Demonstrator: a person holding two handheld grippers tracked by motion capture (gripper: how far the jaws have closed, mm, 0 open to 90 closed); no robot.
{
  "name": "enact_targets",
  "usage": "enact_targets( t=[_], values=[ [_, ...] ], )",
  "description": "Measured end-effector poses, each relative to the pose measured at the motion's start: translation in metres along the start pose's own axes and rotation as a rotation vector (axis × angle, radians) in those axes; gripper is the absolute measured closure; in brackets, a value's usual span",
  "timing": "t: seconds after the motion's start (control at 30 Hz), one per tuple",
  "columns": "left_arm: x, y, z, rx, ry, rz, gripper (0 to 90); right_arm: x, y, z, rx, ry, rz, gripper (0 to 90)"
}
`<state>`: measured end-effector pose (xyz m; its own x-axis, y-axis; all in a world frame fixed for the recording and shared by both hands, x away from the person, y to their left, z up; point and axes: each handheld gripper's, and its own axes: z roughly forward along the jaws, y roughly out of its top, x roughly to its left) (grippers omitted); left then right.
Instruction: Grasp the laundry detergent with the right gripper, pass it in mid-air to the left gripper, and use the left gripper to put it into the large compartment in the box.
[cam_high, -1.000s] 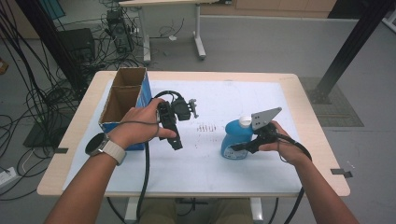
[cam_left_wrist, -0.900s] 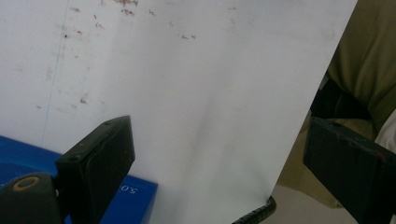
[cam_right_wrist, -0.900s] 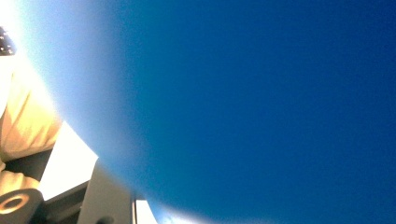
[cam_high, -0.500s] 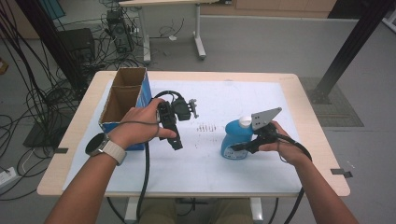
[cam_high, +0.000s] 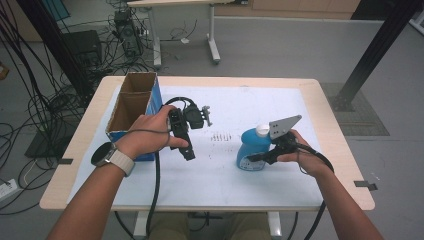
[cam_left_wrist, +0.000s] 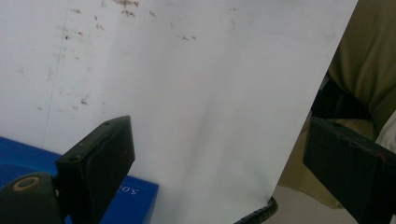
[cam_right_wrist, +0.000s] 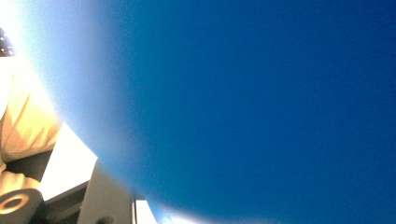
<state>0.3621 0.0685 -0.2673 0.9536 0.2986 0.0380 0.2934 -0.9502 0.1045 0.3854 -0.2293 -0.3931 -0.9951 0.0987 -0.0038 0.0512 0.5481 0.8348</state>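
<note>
I see the table (cam_high: 210, 82) with a white sheet (cam_high: 225, 175) over most of it, leaving bare wood along each edge. The box (cam_high: 131, 107) stands open-topped at the sheet's left edge. The bottle (cam_high: 252, 147), blue, stands right of centre, with open sheet all around. My right gripper (cam_high: 256, 159) is clamped on the bottle's base. My left gripper (cam_left_wrist: 210, 163) is wide open and empty, beside the box and angled toward the near edge.
</note>
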Motion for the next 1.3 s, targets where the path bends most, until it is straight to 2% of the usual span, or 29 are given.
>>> enact_targets(
  t=[0.73, 1.3],
  values=[
    [0.0008, -0.0023, -0.0031, -0.009, 0.003, 0.0, 9.4, 0.0002, 0.0007, 0.0001, 0.001, 0.001, -0.005, 44.2],
    [-0.0014, -0.0052, -0.0088, -0.015, 0.012, 0.004, 9.4, 0.0047, 0.0085, -0.0007, 0.033, 0.006, -0.023, 44.2]
  ],
)
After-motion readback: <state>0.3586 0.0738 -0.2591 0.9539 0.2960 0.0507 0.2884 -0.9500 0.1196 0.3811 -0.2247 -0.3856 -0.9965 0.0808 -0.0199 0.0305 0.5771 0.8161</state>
